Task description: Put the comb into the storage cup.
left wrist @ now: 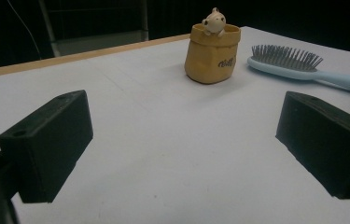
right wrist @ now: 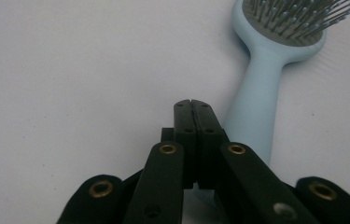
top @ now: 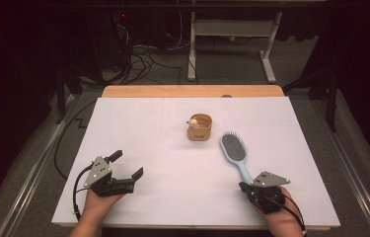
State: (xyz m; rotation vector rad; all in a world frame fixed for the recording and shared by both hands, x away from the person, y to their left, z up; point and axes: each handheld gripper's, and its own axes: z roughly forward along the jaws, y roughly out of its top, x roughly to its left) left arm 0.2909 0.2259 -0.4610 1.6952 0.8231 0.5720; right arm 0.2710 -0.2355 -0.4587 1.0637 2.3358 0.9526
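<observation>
- At the left of the high view we see the left gripper (top: pixel 127 164) resting low on the desk (top: pixel 148 148), held by the person's left hand (top: pixel 96 201). Its jaws stand wide apart, released, with nothing between them.
- In the left gripper view those two black jaws frame bare white desk surface, and both the pot and the brush lie well beyond them.
- Toward the middle, farther back on the desk, we find a small tan sack-shaped pot (top: pixel 200 128) standing upright, with a little pale animal figure (top: pixel 192 121) peeking over its rim.
- Just to the right of the pot lies the light blue hairbrush (top: pixel 235 153), bristles up, its head near the pot but apart from it and its handle running toward the person's right hand (top: pixel 281 217).
- At the right, the right gripper (top: pixel 242 186) sits at the handle's end. In the right gripper view its jaws are clenched flat against each other with nothing between them, and the brush handle (right wrist: pixel 254 116) passes just beside them on the right, its end running under the gripper.
- We cannot tell whether the clenched jaws touch the handle.
</observation>
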